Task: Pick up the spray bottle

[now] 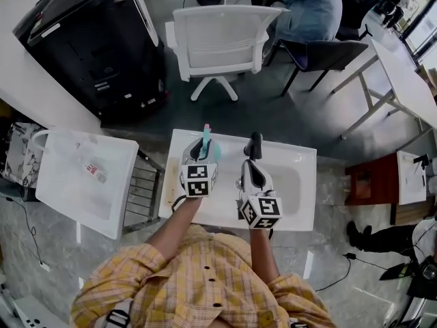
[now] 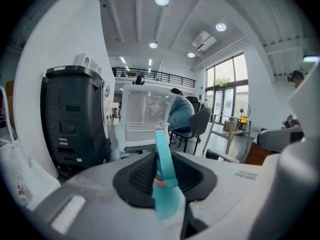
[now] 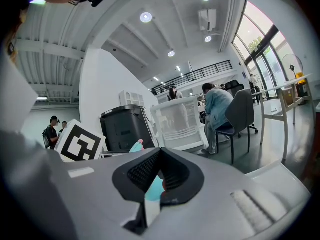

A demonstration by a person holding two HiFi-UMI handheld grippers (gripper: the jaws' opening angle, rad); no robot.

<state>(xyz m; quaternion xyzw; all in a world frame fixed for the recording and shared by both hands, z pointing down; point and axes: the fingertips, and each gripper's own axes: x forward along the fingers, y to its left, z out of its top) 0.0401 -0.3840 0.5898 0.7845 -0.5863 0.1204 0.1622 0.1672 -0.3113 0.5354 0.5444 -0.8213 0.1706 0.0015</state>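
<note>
My left gripper (image 1: 205, 153) is shut on a teal spray bottle (image 1: 207, 137), which stands upright with a pink tip. It hangs over the back left of a white basin-top table (image 1: 293, 157). In the left gripper view the spray bottle (image 2: 161, 156) rises between the black pads of the left gripper (image 2: 163, 178). My right gripper (image 1: 255, 144) hangs just right of the bottle, apart from it. In the right gripper view the pads of the right gripper (image 3: 159, 171) meet at the tips. The spray bottle (image 3: 137, 146) shows to its left, and some teal shows through the gap lower down.
A white mesh chair (image 1: 222, 36) stands beyond the table and a large black machine (image 1: 95, 39) at the far left. A white side table (image 1: 89, 176) and a wire rack (image 1: 145, 186) are at the left. A person in blue (image 1: 311, 5) sits at the back. A red-brown cabinet (image 1: 372, 180) is at the right.
</note>
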